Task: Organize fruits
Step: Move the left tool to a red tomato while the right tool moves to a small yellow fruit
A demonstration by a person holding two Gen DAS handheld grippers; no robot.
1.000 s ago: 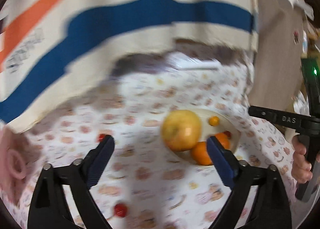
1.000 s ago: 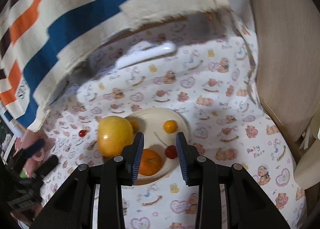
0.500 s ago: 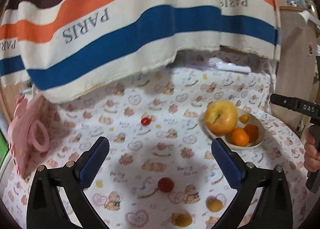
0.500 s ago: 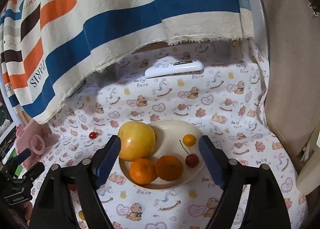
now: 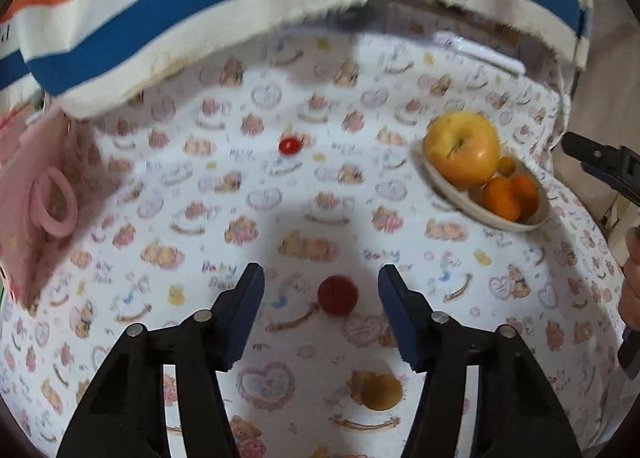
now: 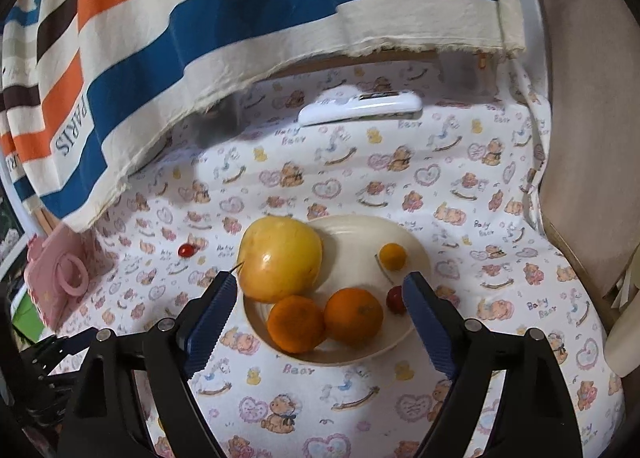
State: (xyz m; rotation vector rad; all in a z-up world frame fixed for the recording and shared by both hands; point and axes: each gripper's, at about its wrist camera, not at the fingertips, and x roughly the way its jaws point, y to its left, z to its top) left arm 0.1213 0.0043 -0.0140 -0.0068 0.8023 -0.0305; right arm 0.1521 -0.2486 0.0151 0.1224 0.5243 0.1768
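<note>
A cream plate [image 6: 416,254] holds a yellow apple [image 6: 280,258], two oranges [image 6: 324,318], a small yellow fruit [image 6: 393,256] and a cherry [image 6: 395,298]. My right gripper [image 6: 316,294] is open and empty, hovering over the plate's near side. My left gripper [image 5: 320,292] is open with a red cherry tomato [image 5: 337,294] lying on the cloth between its fingers, not gripped. Another red tomato [image 5: 289,145] lies farther off, and a yellow fruit [image 5: 381,392] lies nearer. The plate [image 5: 452,193] is at the right in the left wrist view.
A bear-print cloth [image 6: 360,185] covers the table. A striped towel [image 6: 200,17] hangs over the back. A white remote [image 6: 360,107] lies behind the plate. A pink case [image 5: 36,201] stands at the left. A beige wall [image 6: 592,97] bounds the right.
My left gripper has dropped and moved forward around the near red tomato, its fingers narrower. My right gripper has opened wide and stays over the plate.
</note>
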